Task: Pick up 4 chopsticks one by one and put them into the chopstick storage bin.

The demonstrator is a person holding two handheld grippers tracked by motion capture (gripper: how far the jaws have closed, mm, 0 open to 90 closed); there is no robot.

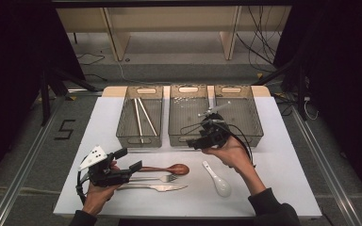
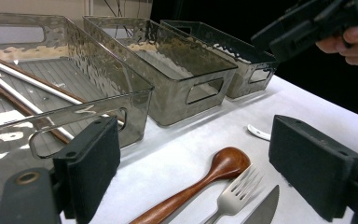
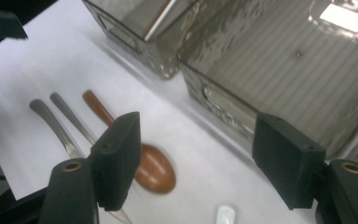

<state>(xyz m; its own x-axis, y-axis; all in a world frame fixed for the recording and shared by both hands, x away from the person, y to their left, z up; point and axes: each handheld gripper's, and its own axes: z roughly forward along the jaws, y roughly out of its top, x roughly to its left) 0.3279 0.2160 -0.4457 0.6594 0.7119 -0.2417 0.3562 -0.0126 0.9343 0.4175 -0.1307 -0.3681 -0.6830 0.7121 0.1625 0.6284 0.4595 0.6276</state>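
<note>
Both grippers' jaws stand spread wide, holding nothing — the left gripper (image 1: 128, 160) beside the brown wooden spoon's (image 1: 167, 168) handle, the right gripper (image 1: 194, 142) above its bowl.

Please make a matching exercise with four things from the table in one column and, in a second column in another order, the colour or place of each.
Things:
1. wooden spoon
2. ceramic spoon
3. chopsticks
4. knife

Descriptions:
A. white, lying on the table below the right tongs
B. inside the left bin
C. silver, the piece nearest the person
D. reddish brown, with an oval bowl

Pairs: 1-D, 2-A, 3-B, 4-C
</note>
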